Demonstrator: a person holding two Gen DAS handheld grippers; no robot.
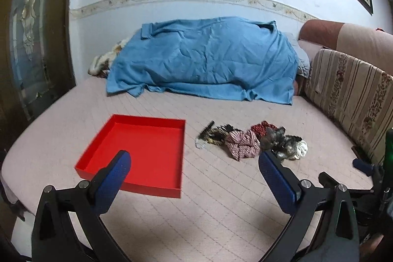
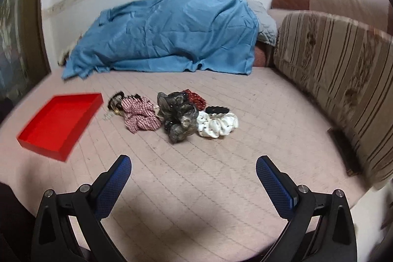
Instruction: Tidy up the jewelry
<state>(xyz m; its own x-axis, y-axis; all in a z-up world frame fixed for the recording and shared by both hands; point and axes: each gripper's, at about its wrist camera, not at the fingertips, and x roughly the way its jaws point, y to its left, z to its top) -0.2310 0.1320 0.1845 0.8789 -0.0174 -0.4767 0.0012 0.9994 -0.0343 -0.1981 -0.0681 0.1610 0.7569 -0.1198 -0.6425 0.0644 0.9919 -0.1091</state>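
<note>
An empty red tray (image 1: 172,125) (image 2: 97,98) lies on the pink bed cover. To its right sits a heap of hair accessories: a pink striped scrunchie (image 1: 242,144) (image 2: 140,116), a grey sheer scrunchie (image 1: 276,136) (image 2: 178,114), a white scrunchie (image 1: 301,150) (image 2: 217,125), a dark red dotted one (image 1: 261,128) (image 2: 196,98), a black clip (image 2: 217,110) and small dark and beaded pieces (image 1: 208,135) (image 2: 115,102). My left gripper (image 1: 194,163) hangs open above the tray's near right corner. Nearer than the heap, my right gripper (image 2: 194,166) is open, holding nothing.
A blue blanket (image 1: 203,58) (image 2: 167,33) covers a mound at the back by the wall. A striped cushion (image 1: 351,95) (image 2: 339,60) lines the right side. A dark door (image 1: 29,41) stands at the left. Part of the other gripper (image 1: 368,168) shows low at the right edge.
</note>
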